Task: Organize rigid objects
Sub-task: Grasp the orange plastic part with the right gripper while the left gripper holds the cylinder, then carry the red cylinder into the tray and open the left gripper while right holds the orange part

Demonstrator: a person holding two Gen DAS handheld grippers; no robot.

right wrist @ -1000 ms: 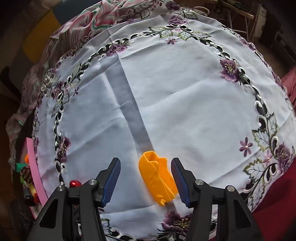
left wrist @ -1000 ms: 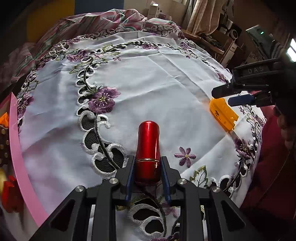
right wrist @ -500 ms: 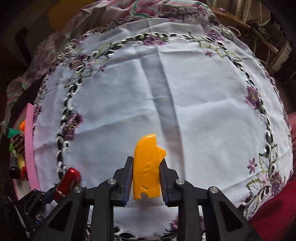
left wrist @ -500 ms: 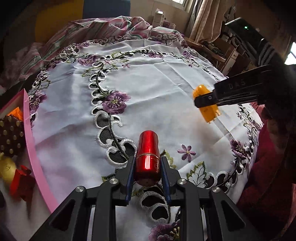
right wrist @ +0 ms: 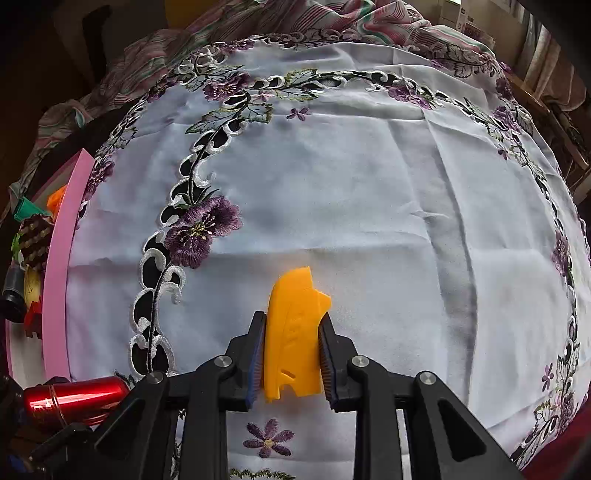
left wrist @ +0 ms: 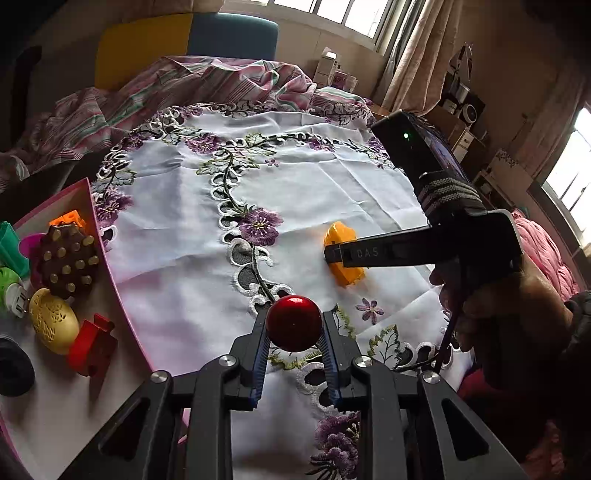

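Left claw [left wrist: 294,345] grips one red cylinder [left wrist: 294,323]; right claw [right wrist: 291,354] grips one orange piece [right wrist: 293,339].

We see an embroidered tablecloth [left wrist: 332,184] spread over the table, with rumpled bedding [left wrist: 207,81] behind it. A tray [left wrist: 79,402] of small toys sits at the cloth's left edge. Windows [left wrist: 332,14] and curtains [left wrist: 410,48] stand beyond, shelves [left wrist: 461,110] at right.
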